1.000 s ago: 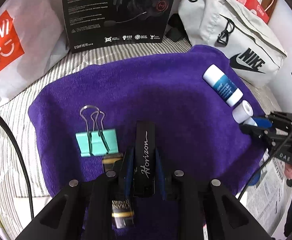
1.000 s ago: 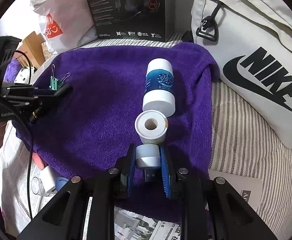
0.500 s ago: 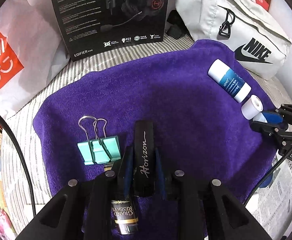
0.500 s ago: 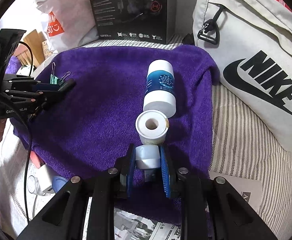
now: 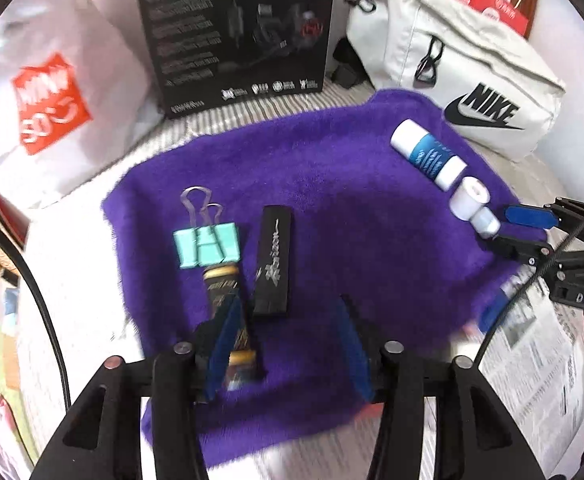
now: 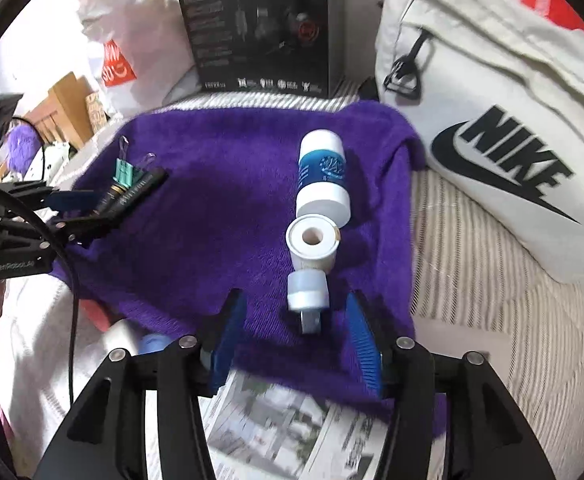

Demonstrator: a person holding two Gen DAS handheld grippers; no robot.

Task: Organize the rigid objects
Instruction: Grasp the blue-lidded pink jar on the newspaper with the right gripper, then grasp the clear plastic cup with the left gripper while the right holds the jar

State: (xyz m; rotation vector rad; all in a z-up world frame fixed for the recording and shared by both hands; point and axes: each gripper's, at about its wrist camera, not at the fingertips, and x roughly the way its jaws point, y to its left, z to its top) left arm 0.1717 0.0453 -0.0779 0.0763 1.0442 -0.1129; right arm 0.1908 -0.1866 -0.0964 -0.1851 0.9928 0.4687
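On the purple towel [image 5: 331, 200] lie a black Horizon case [image 5: 272, 264], a teal binder clip [image 5: 206, 245] and a black-and-gold tube [image 5: 228, 300] on the left. My left gripper [image 5: 288, 344] is open and empty just behind the case. On the right lie a blue-and-white bottle [image 6: 323, 178], a white roll [image 6: 313, 246] and a small white USB stick [image 6: 307, 296] in a line. My right gripper [image 6: 295, 340] is open around the stick's near end without gripping it.
A black headset box [image 5: 236, 28] stands at the back. A white Nike bag [image 6: 491, 120] lies at the right, a Miniso bag [image 5: 48, 92] at the left. Newspaper [image 6: 292, 432] lies under the towel's near edge. The towel rests on striped bedding [image 6: 471, 260].
Both grippers have opened and drawn back. The left let go of the Horizon case, which now lies on the towel. The right let go of the USB stick behind the roll.
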